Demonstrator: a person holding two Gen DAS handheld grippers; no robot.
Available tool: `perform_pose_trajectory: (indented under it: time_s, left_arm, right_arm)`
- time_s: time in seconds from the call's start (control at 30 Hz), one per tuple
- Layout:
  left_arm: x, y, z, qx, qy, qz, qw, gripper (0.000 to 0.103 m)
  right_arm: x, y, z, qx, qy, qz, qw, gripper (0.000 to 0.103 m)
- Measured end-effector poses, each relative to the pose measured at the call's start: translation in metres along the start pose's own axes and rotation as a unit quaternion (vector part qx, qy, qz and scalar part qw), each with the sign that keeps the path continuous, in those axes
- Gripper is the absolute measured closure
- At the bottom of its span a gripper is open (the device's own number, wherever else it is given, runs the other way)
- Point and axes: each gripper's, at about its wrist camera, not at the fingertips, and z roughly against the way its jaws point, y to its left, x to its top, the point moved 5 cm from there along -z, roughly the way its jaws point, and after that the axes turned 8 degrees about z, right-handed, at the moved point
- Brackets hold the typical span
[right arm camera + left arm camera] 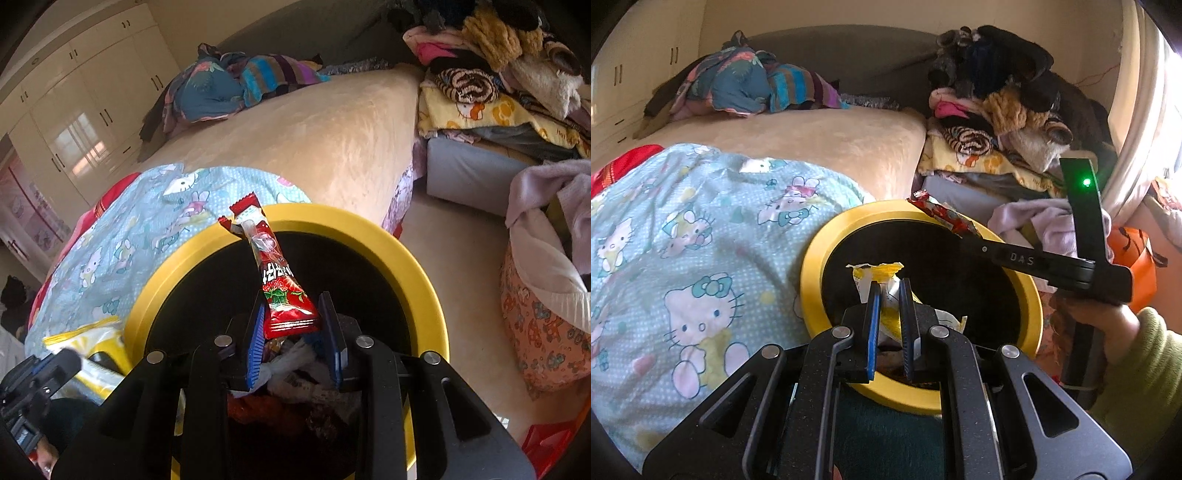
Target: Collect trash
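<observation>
The left gripper [890, 291] pinches a yellow wrapper [882, 280] above the yellow-rimmed bin [812, 269]. The right gripper [291, 317] clamps a red wrapper [280, 291] over the same bin, trash [291, 373] inside. Beyond lies the bed [325, 144], with clothes [236, 81] piled farther back.

Tongs: 2 — left tongs [889, 295], right tongs [291, 325].
Wrappers: 2 — 1 yellow wrapper [882, 284] between left tongs' pads, 1 red wrapper [280, 291] between right tongs' pads.
Bins: 1 yellow-rimmed bin [369, 229], below both tongs.
Beds: 1 bed [812, 136], beyond tongs.
Cartoon-cat blankets: 1 blue blanket [683, 240], left of left tongs.
Clothes piles: 2 — 1 far pile [746, 85] beyond left tongs, 1 tall pile [1001, 107] beyond right tongs.
Fabric baskets: 1 patterned basket [543, 325], right of right tongs.
</observation>
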Motion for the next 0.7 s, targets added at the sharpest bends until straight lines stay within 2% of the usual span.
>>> perform_pose_trajectory:
  time_s: [0.03, 0.07, 0.1, 0.13, 0.17, 0.23, 0.3, 0.4, 0.5, 0.6, 0.7]
  left_arm:
    - [0.000, -0.001, -0.002, -0.002, 0.002, -0.002, 1.0000, 0.095]
    - [0.001, -0.001, -0.005, -0.001, 0.003, -0.002, 1.0000, 0.089]
    - [0.002, 0.000, -0.006, 0.001, 0.002, 0.000, 1.0000, 0.071]
    - [0.004, 0.002, -0.006, 0.000, 0.001, 0.006, 1.0000, 0.061]
    - [0.005, 0.005, -0.006, -0.003, 0.000, 0.016, 0.9999, 0.050]
    - [0.007, 0.011, -0.003, 0.002, -0.003, 0.027, 0.9996, 0.041]
    - [0.010, 0.017, 0.002, 0.010, -0.006, 0.039, 0.9992, 0.019]
    - [0.014, 0.031, 0.013, 0.014, -0.011, 0.065, 0.9977, 0.011]
    - [0.018, 0.043, 0.027, 0.035, -0.022, 0.073, 0.9965, 0.011]
    - [0.020, 0.057, 0.045, 0.057, -0.037, 0.086, 0.9939, 0.011]
    - [0.021, 0.073, 0.066, 0.082, -0.056, 0.102, 0.9898, 0.011]
  right_arm:
    - [-0.001, -0.001, -0.002, 0.005, 0.005, -0.004, 1.000, 0.075]
    - [-0.002, -0.001, -0.003, 0.006, 0.009, -0.005, 1.000, 0.073]
    - [-0.003, -0.001, -0.003, 0.005, 0.011, -0.006, 1.000, 0.067]
    - [-0.003, -0.001, -0.004, 0.006, 0.012, -0.006, 1.000, 0.063]
    - [-0.003, 0.000, -0.003, 0.007, 0.012, -0.006, 1.000, 0.054]
    - [-0.002, 0.003, -0.002, 0.006, 0.009, -0.003, 1.000, 0.048]
    - [0.000, 0.006, 0.000, 0.004, 0.006, 0.001, 1.000, 0.038]
    - [0.003, 0.014, 0.006, 0.000, -0.005, 0.005, 1.000, 0.026]
    - [0.007, 0.029, 0.017, 0.002, -0.024, 0.014, 1.000, 0.015]
    - [0.011, 0.050, 0.026, 0.006, -0.044, 0.032, 0.998, 0.008]
    - [0.013, 0.076, 0.037, 0.010, -0.064, 0.056, 0.996, 0.007]
